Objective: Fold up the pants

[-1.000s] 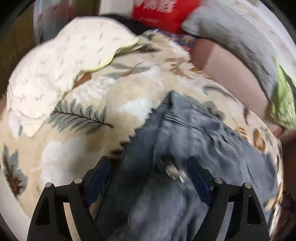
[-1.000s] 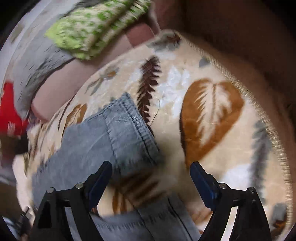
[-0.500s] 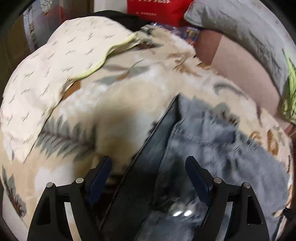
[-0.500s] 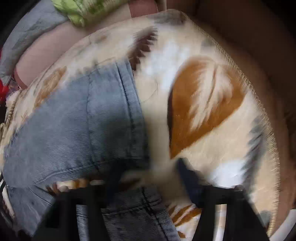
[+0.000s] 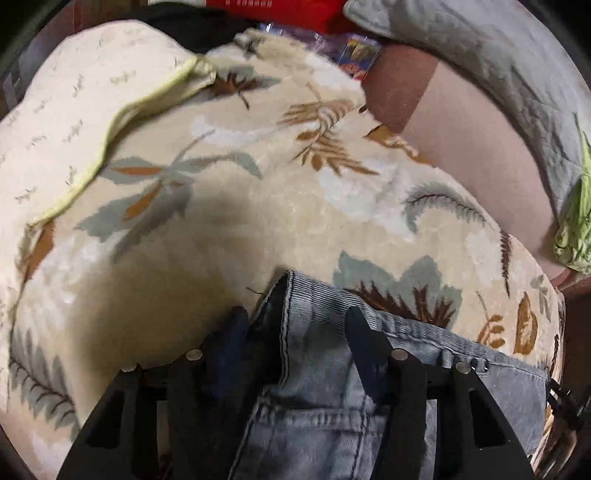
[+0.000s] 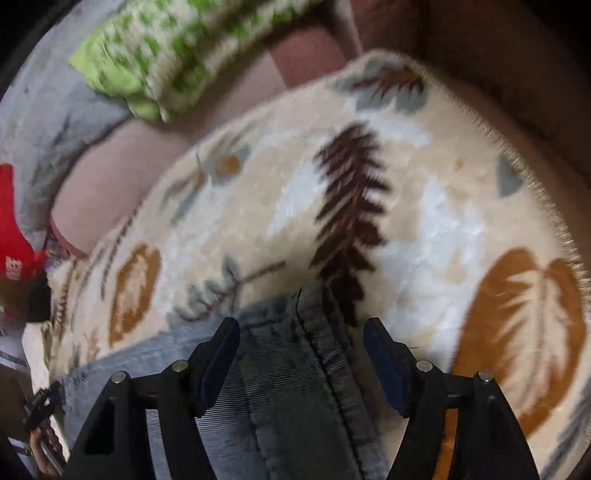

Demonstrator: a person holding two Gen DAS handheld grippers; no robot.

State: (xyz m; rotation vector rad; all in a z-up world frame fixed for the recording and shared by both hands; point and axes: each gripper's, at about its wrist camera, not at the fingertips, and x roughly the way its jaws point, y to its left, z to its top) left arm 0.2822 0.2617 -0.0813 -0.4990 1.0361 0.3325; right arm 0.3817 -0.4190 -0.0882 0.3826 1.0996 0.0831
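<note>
Grey-blue jeans (image 5: 317, 424) lie on a cream blanket (image 5: 258, 221) with a leaf print. In the left wrist view one stitched corner of the jeans pokes up between the fingers of my left gripper (image 5: 297, 332). Its jaws are closing around that corner, and the right finger (image 5: 360, 332) rests over the denim. In the right wrist view another seamed corner of the jeans (image 6: 295, 387) sits between the fingers of my right gripper (image 6: 301, 332). Those jaws are opening, with a gap on each side of the cloth.
A pale quilt (image 5: 74, 110) with a yellow-green border covers the blanket's far left. Beyond the blanket are a pink sheet (image 5: 461, 140), a grey pillow (image 5: 480, 48), a red box (image 5: 258, 7) and a green patterned cloth (image 6: 166, 48). The blanket's fringed edge (image 6: 546, 206) runs at the right.
Both grippers have slid across the jeans to their far corners, which now sit between the fingers. The left jaws have narrowed. The right jaws are narrower than a second ago.
</note>
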